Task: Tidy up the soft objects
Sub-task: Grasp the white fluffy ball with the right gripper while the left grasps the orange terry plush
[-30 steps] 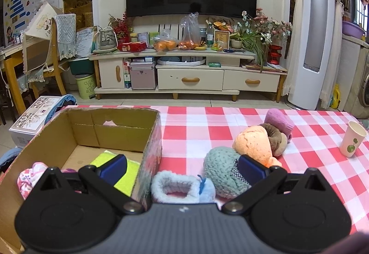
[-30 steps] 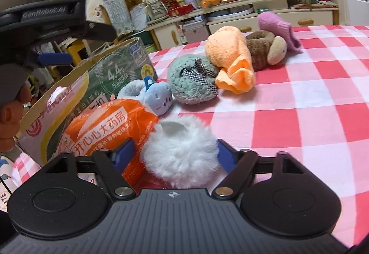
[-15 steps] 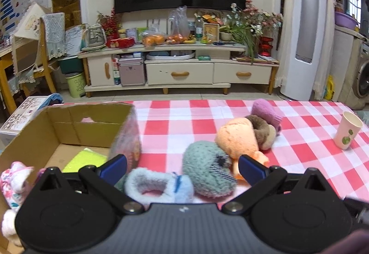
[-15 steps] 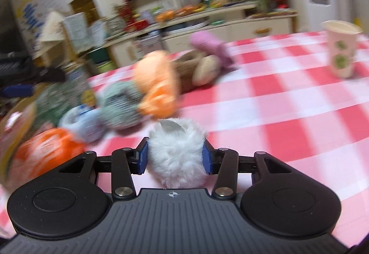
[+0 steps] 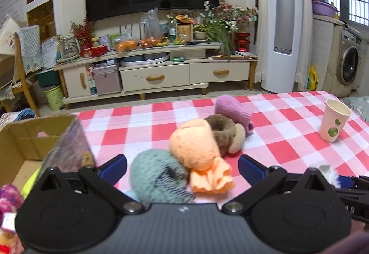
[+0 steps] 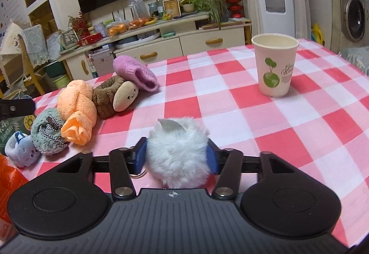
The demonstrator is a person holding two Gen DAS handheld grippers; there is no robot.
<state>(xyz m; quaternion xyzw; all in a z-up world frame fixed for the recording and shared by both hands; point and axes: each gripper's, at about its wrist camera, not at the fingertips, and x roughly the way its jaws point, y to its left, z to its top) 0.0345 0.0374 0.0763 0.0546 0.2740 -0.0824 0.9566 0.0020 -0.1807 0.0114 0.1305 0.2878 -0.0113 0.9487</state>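
A white fluffy ball (image 6: 177, 154) sits between the blue pads of my right gripper (image 6: 176, 157) on the red-checked cloth. The jaws are opening and the ball looks round, not squeezed. A row of soft things lies to the left: a light blue plush (image 6: 20, 150), a grey-green knit piece (image 6: 47, 134), an orange cloth (image 6: 77, 106), a brown plush (image 6: 110, 94) and a purple knit piece (image 6: 133, 71). My left gripper (image 5: 182, 165) stands wide open over the grey-green piece (image 5: 156, 175) and the orange cloth (image 5: 196, 145), holding nothing.
A cardboard box (image 5: 20, 138) with soft items inside stands at the table's left end. A paper cup (image 6: 274, 64) stands upright on the right side. An orange bag (image 6: 9, 184) lies at the lower left of the right wrist view. Behind the table is a TV cabinet.
The left gripper moved right, from over the box to over the row of soft things. The right gripper squeezed the white ball, swung right with it toward the cup, then widened its jaws.
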